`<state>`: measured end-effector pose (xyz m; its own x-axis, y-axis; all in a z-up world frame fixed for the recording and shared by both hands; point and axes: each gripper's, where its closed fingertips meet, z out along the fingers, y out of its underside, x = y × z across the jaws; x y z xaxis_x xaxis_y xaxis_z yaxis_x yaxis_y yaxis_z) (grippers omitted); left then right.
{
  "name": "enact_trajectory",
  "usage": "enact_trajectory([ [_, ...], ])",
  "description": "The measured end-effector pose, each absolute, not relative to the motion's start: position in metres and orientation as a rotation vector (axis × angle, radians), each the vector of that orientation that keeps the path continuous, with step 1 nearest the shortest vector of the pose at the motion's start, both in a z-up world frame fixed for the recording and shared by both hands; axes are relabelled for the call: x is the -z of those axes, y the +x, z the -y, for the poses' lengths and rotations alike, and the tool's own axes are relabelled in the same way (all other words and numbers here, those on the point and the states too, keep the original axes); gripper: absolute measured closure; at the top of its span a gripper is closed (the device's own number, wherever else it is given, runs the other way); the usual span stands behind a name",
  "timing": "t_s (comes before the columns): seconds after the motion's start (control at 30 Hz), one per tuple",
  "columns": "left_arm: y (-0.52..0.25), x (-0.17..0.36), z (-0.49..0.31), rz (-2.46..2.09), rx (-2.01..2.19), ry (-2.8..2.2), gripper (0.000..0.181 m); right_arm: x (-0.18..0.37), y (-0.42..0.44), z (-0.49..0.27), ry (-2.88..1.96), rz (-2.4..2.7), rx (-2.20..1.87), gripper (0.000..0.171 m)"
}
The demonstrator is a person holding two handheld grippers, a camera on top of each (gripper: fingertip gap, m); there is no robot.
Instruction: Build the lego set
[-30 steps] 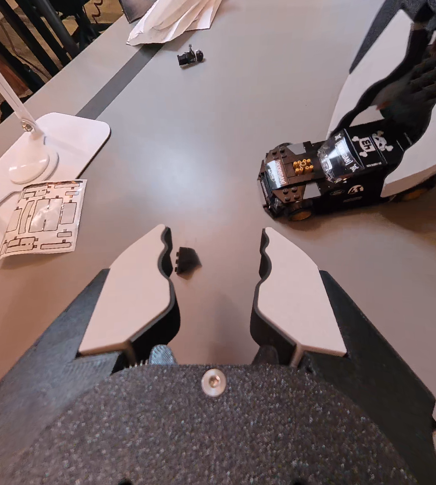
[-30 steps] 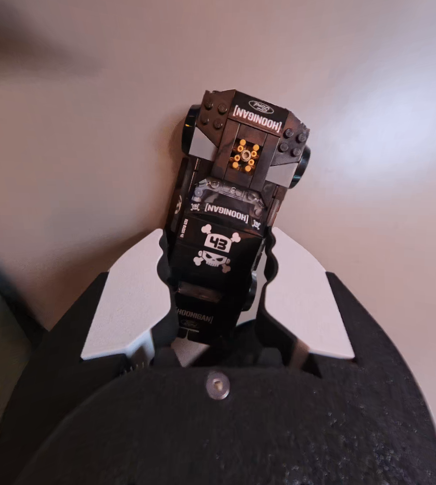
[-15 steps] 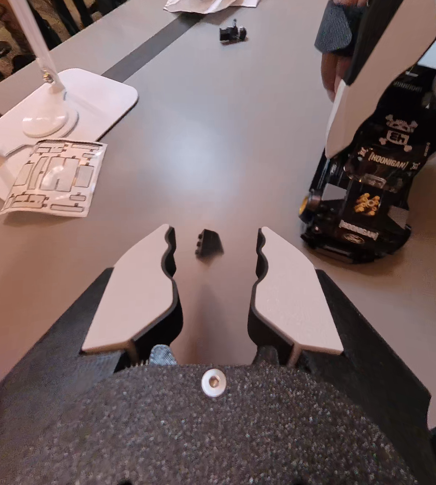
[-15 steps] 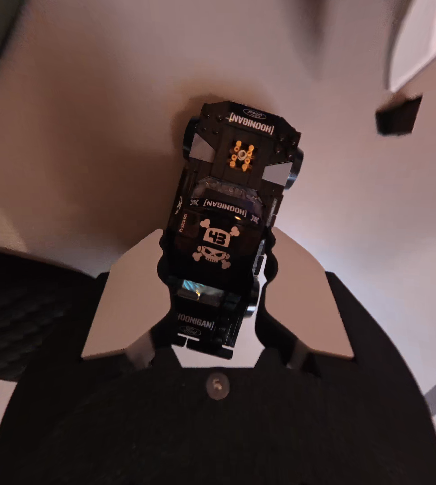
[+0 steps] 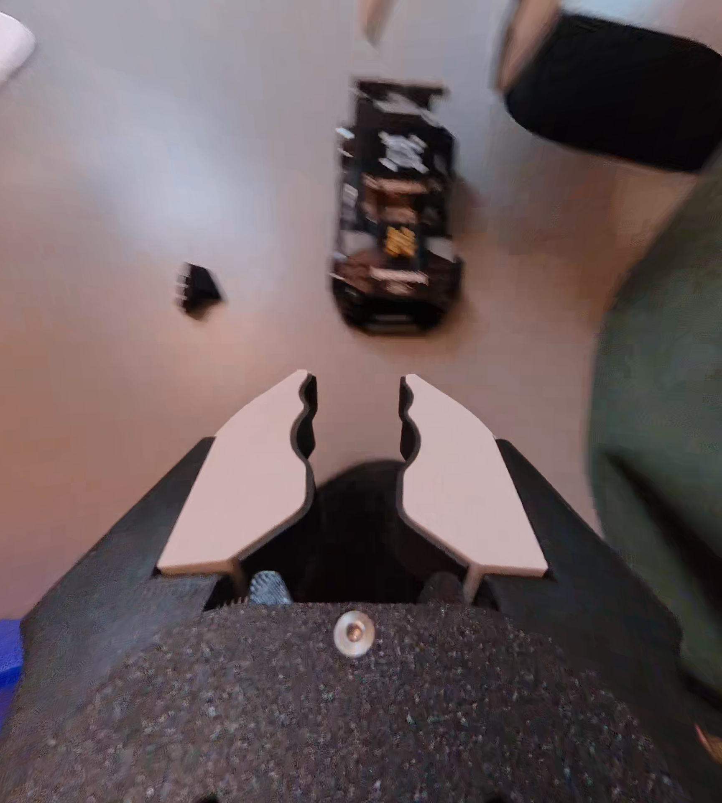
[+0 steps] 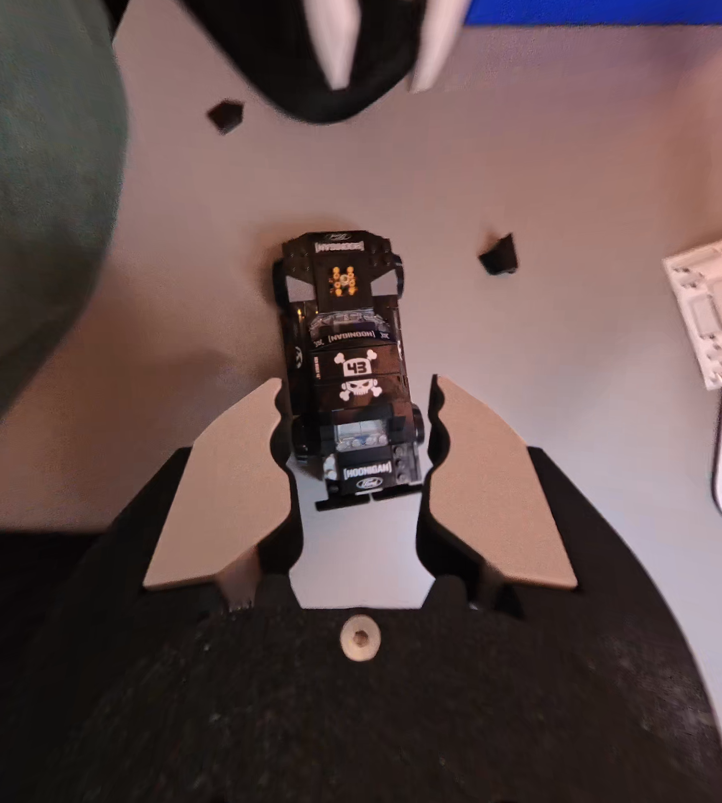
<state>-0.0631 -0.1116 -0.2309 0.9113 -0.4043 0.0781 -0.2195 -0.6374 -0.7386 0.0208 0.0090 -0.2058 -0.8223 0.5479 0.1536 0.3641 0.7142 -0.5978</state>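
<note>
The black car (image 6: 348,369) sits on the grey table (image 6: 546,174), its rear between the spread, seemingly clear fingers of the right gripper (image 6: 354,382). Two loose black bricks (image 6: 498,256) (image 6: 225,115) lie near its nose. The left gripper (image 5: 357,380) is empty, jaws parted.
</note>
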Motion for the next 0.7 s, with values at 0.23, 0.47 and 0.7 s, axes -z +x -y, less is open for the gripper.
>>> enact_trajectory([
  [0.23,-0.006,0.276,0.177,-0.957,0.377,-2.431,0.146,0.197,0.059,-0.001,-0.993,2.269,-0.898,0.113],
  [0.47,-0.005,0.285,0.178,-1.151,0.287,-2.442,0.156,0.2,0.085,-0.001,-1.146,2.117,-0.889,0.124],
  [0.7,0.0,0.286,0.178,-1.244,0.321,-2.463,0.164,0.215,0.091,-0.001,-1.194,2.108,-0.88,0.131],
])
